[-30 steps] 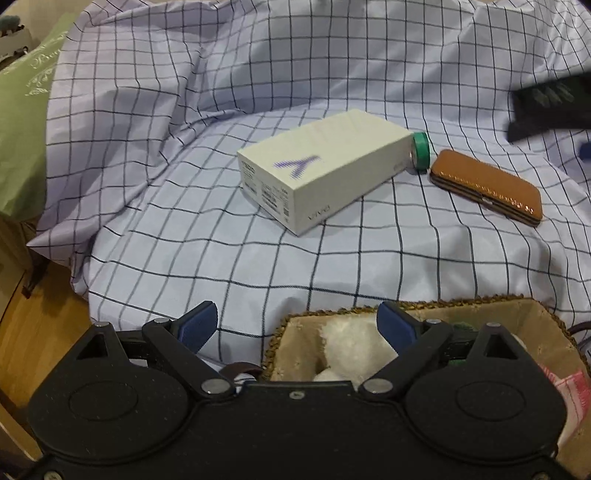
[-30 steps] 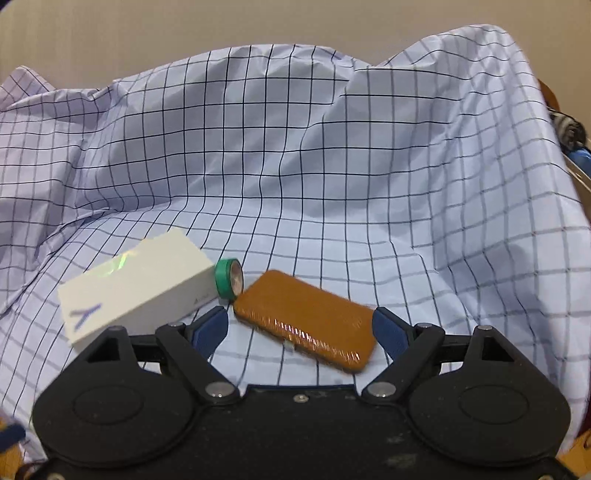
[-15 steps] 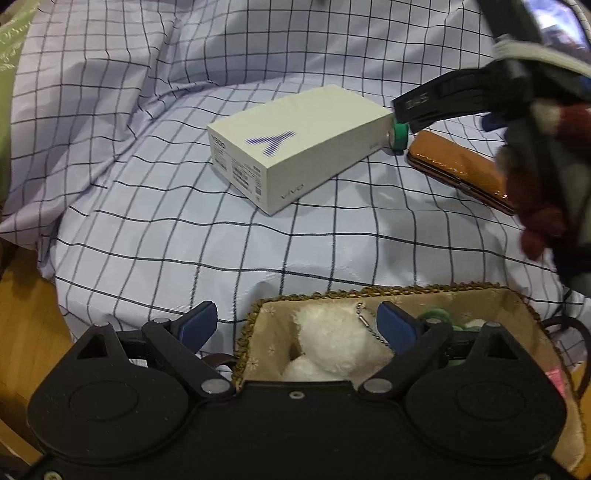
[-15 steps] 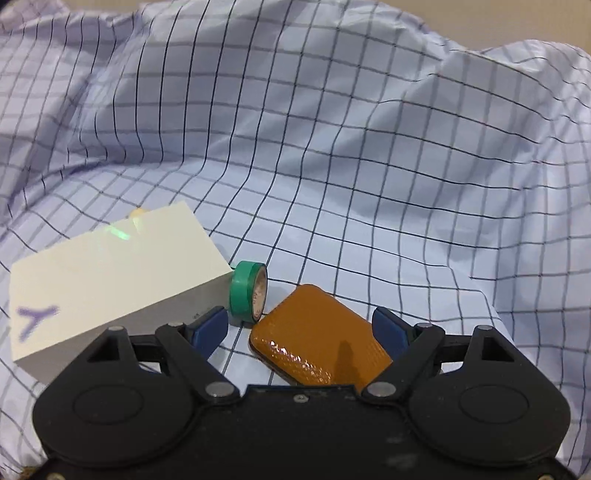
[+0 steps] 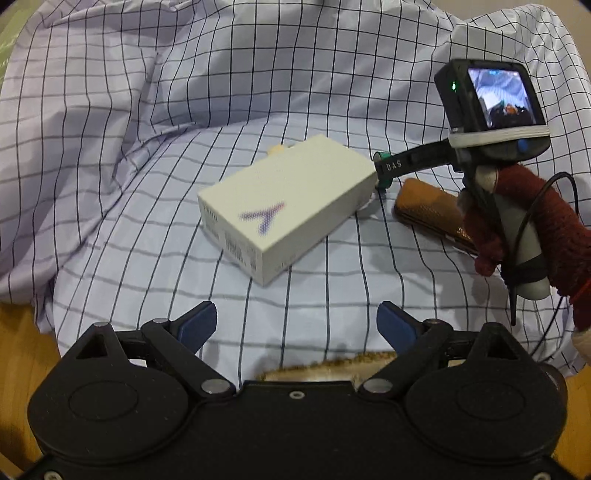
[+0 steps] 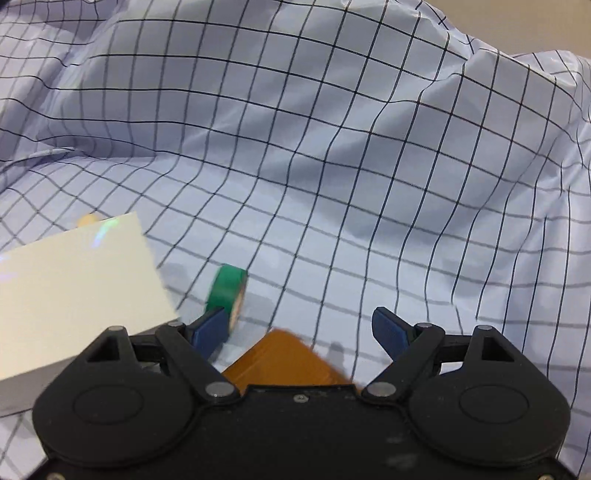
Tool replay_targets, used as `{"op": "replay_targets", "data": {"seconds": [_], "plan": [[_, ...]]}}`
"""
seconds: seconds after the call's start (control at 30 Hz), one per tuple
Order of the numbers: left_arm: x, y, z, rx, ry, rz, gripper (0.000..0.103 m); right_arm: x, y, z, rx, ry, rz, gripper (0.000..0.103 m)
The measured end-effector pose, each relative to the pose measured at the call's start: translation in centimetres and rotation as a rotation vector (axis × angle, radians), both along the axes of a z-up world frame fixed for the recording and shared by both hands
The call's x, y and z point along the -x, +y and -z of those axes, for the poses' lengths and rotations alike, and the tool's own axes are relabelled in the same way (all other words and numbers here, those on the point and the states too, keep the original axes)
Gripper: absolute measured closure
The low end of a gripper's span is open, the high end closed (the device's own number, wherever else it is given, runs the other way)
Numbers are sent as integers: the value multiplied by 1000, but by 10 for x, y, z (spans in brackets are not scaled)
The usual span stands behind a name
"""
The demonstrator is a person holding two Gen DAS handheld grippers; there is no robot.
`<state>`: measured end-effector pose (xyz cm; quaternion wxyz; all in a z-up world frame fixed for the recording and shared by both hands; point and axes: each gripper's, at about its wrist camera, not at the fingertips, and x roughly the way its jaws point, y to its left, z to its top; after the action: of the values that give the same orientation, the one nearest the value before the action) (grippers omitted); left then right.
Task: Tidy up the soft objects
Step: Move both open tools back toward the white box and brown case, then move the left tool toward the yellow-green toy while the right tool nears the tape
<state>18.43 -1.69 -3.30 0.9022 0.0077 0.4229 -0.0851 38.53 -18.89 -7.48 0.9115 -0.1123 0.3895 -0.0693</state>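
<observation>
Since a second ago the left gripper (image 5: 297, 325) has drawn back from the woven basket (image 5: 325, 371), so only a strip of the basket's beaded rim now shows under its jaws, and the white plush toy seen inside it earlier is out of sight. Over the same second the right gripper (image 6: 299, 328) has come in low over the brown case (image 6: 284, 360), and its camera body and the red-gloved hand (image 5: 532, 229) holding it now fill the right of the left wrist view.

At far left, bare wooden counter (image 5: 22, 354) shows beyond the hem of the checked cloth (image 5: 147, 110), which drapes in loose folds over everything behind. Both left jaws stand wide apart with nothing between them, only cloth beyond. In the middle lies the white box (image 5: 288, 210) with a purple mark on its lid, flat on the cloth. Just beside its right end stands the green tape roll (image 6: 227, 291) on edge, close to the right gripper's left fingertip (image 6: 210, 328). Next comes the brown case, lying flat, partly under the right gripper; those jaws also gape open and grip nothing. A beige wall (image 6: 535, 22) shows above the cloth at upper right.
</observation>
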Motion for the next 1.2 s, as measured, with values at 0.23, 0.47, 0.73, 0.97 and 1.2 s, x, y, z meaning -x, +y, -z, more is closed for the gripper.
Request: {"op": "replay_targets", "data": {"seconds": [0.23,0.47,0.73,0.97,1.2], "plan": [[-18,2,-3,-4,-9,2,12,-33,-23,5,-1,7,59,19],[-33,-1,-6,-7,-18,-2,12,-33,-38,-13,-153,-76,125,18],[-41,-6,-11,3,-10,7,12,-66,-25,0,-203,-37,135,18],[-60,8,-15,30,-3,-19,12,-63,-54,6,-214,-25,253,19],[-72,13,-19,32,-22,-48,12,-53,-42,-12,-272,-88,186,18]]}}
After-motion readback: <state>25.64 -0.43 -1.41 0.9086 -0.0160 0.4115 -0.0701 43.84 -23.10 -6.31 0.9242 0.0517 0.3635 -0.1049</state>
